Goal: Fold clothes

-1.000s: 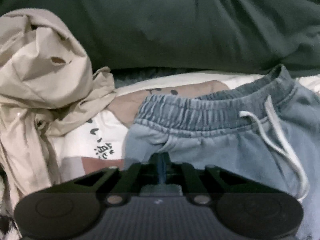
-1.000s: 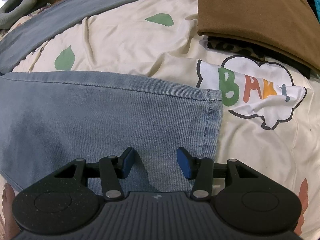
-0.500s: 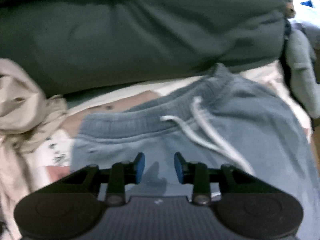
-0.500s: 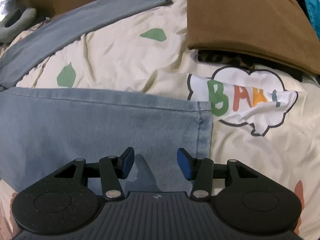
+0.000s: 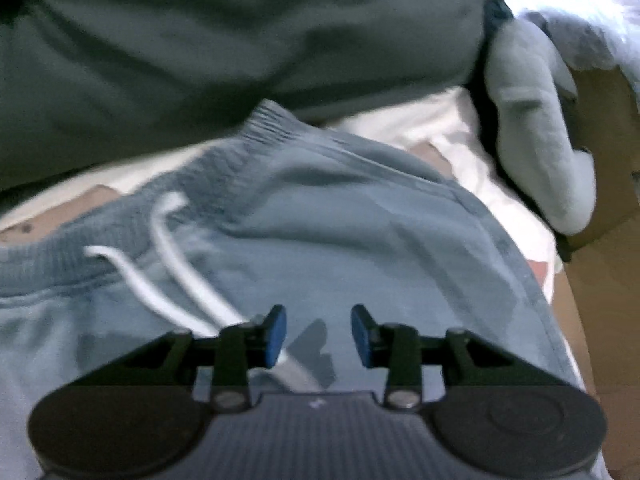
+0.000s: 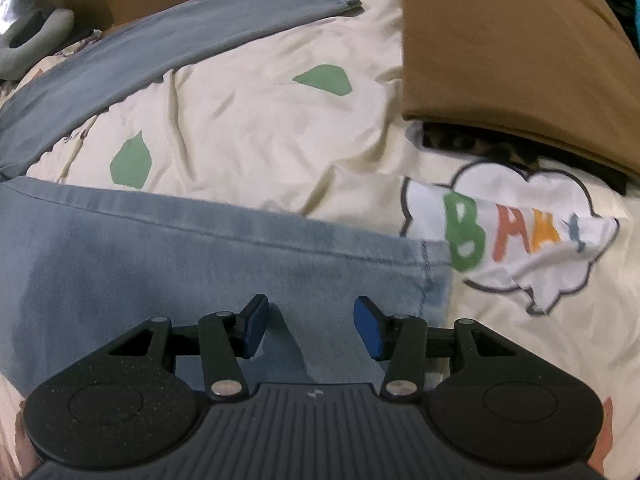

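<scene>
Left wrist view — blurred; left gripper (image 5: pixel 318 336) gapes over denim trousers (image 5: pixel 340 248).

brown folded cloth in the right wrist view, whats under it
Under the brown folded cloth a dark patterned fabric peeks out along its lower edge, lying on the cream printed sheet. How far that fabric runs under the cloth is covered.

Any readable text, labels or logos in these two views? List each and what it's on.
"BAA" plus one last character, half hidden by a crease and unreadable: coloured letters in the cloud-shaped speech bubble printed on the cream bedsheet, right wrist view.
Small pale mark on each gripper body: a logo, not legible text.
Left wrist view: blurred, no readable text on the blue drawstring pants.
</scene>
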The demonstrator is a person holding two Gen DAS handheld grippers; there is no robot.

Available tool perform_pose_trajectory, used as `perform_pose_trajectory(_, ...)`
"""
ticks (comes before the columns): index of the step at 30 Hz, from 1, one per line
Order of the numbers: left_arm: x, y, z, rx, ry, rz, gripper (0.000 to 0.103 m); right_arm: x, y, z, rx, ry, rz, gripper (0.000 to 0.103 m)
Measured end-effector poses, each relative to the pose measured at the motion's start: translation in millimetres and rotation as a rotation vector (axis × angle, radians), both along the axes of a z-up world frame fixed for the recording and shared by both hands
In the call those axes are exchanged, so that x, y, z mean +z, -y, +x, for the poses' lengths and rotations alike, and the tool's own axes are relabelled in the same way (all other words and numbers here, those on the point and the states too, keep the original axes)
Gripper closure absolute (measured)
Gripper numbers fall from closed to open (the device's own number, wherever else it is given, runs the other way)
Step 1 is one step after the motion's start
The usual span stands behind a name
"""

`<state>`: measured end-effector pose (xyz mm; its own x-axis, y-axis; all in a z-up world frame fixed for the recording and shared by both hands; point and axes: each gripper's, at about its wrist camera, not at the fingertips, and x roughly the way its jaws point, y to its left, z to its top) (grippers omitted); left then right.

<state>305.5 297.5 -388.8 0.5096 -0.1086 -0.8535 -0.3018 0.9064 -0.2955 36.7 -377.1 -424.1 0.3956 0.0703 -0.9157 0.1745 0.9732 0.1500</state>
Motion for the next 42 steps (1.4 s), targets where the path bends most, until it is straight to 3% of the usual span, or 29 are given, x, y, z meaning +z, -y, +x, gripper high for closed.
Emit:
perform_pose_trajectory(11,-29.2,18.8,38.4,0.0,-0.019,-0.021,0.061,-10.2,1.0,8.4,0.016,-0.024,0.013,0.047)
perform_pose_trajectory(16,-26.6,-5.6,58.4,0.044,-0.012,0.031,0.062,-11.3,0.2,9.9,0.025,-0.025,0.015,0.044)
perform_pose_trajectory(20,-26.6,-30.0,71.7,0.102,-0.02,0.069,0.063,-12.6,-2.7,11.1,0.032,-0.026,0.026,0.034)
perform_pose_trajectory(26,-33.5,-35.1,82.4,0.092,-0.031,0.091,0.063,-13.2,-3.5,13.3,0.041,-0.033,0.036,0.03)
perform_pose_trajectory(34,-38.1,-49.0,96.8,0.262,-0.099,-0.004,0.064,-12.4,-4.1,16.1,0.055,-0.048,0.028,0.03)
perform_pose_trajectory(42,16.5,-35.7,83.9,0.21,0.006,-0.046,0.067,-12.6,-5.7,15.7,0.053,-0.043,0.023,0.03)
